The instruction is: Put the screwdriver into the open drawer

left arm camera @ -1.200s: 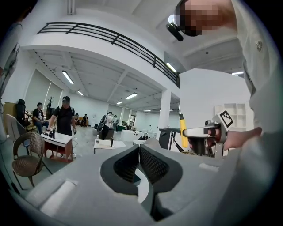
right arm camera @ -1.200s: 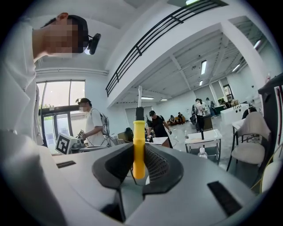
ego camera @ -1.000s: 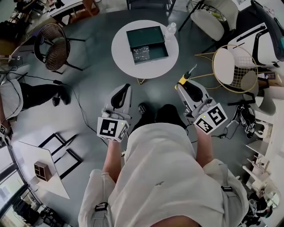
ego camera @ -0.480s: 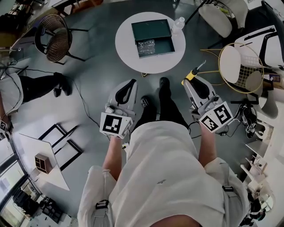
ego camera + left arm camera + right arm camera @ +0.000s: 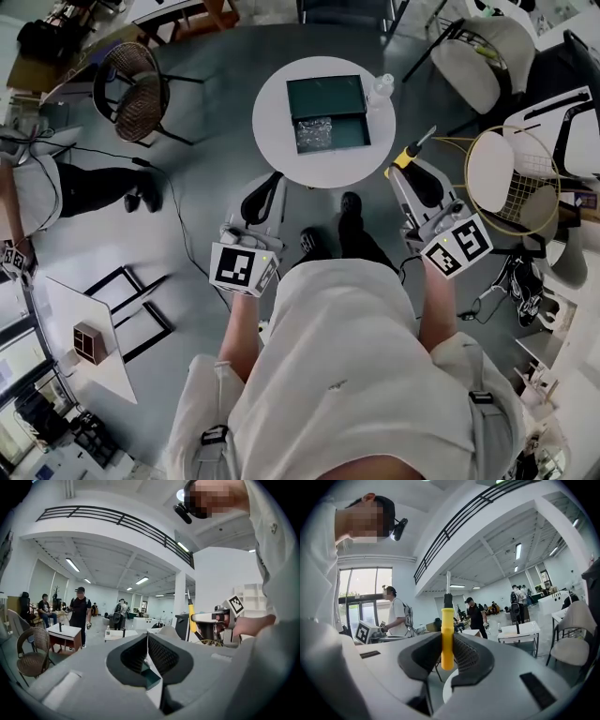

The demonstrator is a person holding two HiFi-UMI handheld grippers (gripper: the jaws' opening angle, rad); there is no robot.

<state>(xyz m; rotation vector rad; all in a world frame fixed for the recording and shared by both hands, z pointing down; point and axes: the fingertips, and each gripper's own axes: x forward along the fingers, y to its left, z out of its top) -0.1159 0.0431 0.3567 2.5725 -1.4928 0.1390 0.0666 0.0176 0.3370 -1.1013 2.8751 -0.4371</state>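
In the head view a dark green drawer unit (image 5: 327,97) sits on a round white table (image 5: 272,127). Its drawer (image 5: 333,133) is pulled open toward me and holds a clear plastic bag. My right gripper (image 5: 401,172) is at the table's near right edge, shut on the screwdriver (image 5: 410,151), whose yellow handle and metal shaft point up and away. The right gripper view shows that yellow handle (image 5: 447,637) clamped between the jaws of the right gripper (image 5: 446,645). My left gripper (image 5: 267,185) hangs near the table's left front edge, and the left gripper (image 5: 147,641) is shut on nothing.
A clear bottle (image 5: 382,88) stands on the table beside the drawer unit. A wicker chair (image 5: 141,94) is at the left, a gold wire chair (image 5: 507,174) at the right. Cables lie on the floor at the left. My feet (image 5: 352,202) are just below the table.
The person has stepped closer to the table, so both grippers now reach its near edge. The right gripper still holds the screwdriver; the left stays shut.
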